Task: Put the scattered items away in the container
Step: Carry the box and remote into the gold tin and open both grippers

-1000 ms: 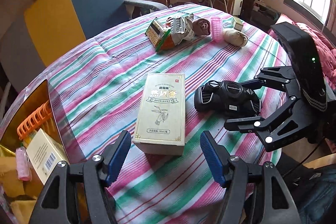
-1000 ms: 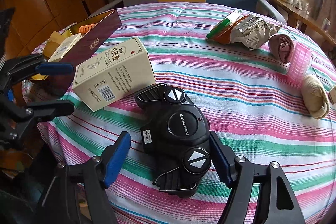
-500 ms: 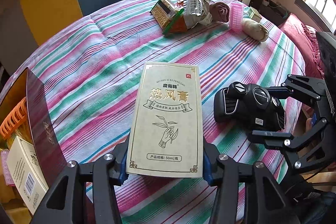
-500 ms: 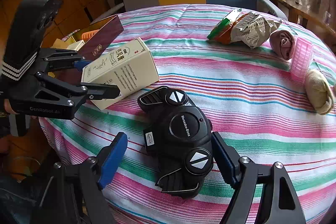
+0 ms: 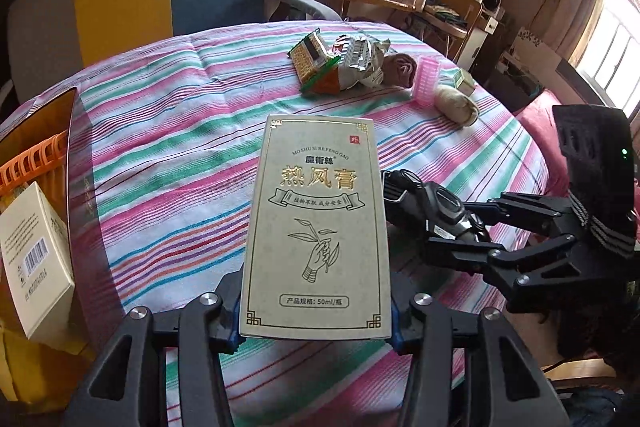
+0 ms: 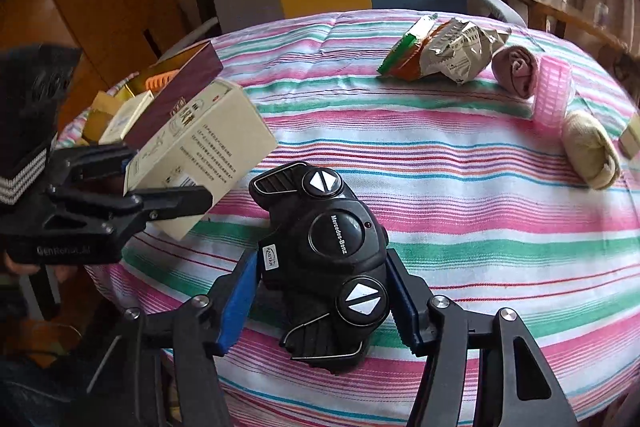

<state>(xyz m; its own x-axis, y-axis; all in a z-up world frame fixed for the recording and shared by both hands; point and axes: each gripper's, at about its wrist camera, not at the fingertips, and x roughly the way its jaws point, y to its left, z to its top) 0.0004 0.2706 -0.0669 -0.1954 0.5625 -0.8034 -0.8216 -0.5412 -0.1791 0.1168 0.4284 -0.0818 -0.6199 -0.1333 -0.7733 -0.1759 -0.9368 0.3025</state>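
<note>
Left gripper (image 5: 316,311) clamped on the near end of the box (image 5: 318,227), blue pads pressed to both long sides. In the right view the box (image 6: 200,151) is tilted and lifted off the striped table (image 6: 460,211), far end pointing at the container (image 6: 180,87).

Right gripper (image 6: 320,303) narrowed around the black remote (image 6: 324,259): both blue pads sit against its flanks, but firm grip vs. just touching — can't tell. Remote lies flat on the table, "Mercedes-Benz" label up, two arrow buttons visible.

Box: pale cream, gold border, Chinese print, hand-and-sprig drawing, printed face up toward the left camera.

Container at the table's left edge, maroon wall; holds an orange comb-like item (image 6: 162,81) and a small white box (image 5: 34,259) with barcode. Rest of its contents cut off.

Far side of the table: snack bags (image 6: 444,53), brown sock (image 6: 516,71), pink roller (image 6: 554,95), cream sock (image 6: 592,151). The box hides part of the remote in the left view.
</note>
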